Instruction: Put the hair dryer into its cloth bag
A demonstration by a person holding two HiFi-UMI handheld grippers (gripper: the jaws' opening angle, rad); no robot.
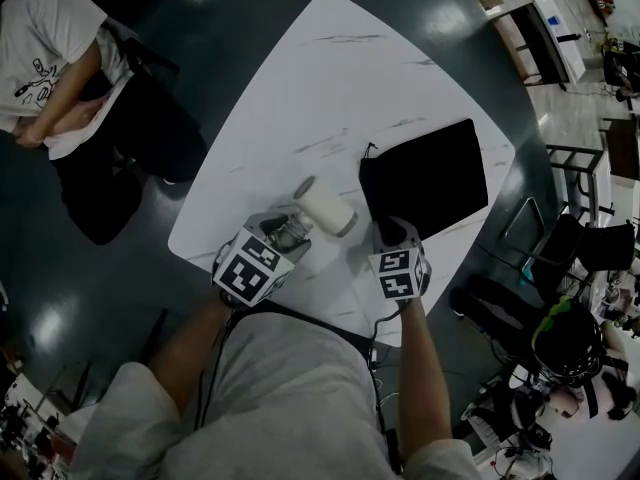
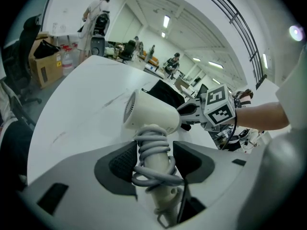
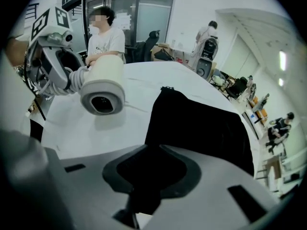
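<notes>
A white hair dryer [image 1: 325, 208] hangs just above the white table [image 1: 300, 88], its barrel pointing at the black cloth bag [image 1: 430, 173]. My left gripper [image 1: 290, 230] is shut on the dryer's handle, which has the grey cord wound round it [image 2: 152, 152]; the pads sit against both sides. The bag lies flat to the right of the dryer. My right gripper [image 1: 392, 233] is at the bag's near corner. In the right gripper view its jaws [image 3: 153, 147] nearly meet with black cloth [image 3: 201, 123] pinched between them, and the dryer's nozzle [image 3: 102, 87] faces the camera.
A person in a white shirt [image 1: 60, 58] sits beyond the table's far left edge. Chairs and a rack [image 1: 570, 238] crowd the floor to the right. The table's near edge runs just in front of both grippers. Bare tabletop stretches beyond the dryer.
</notes>
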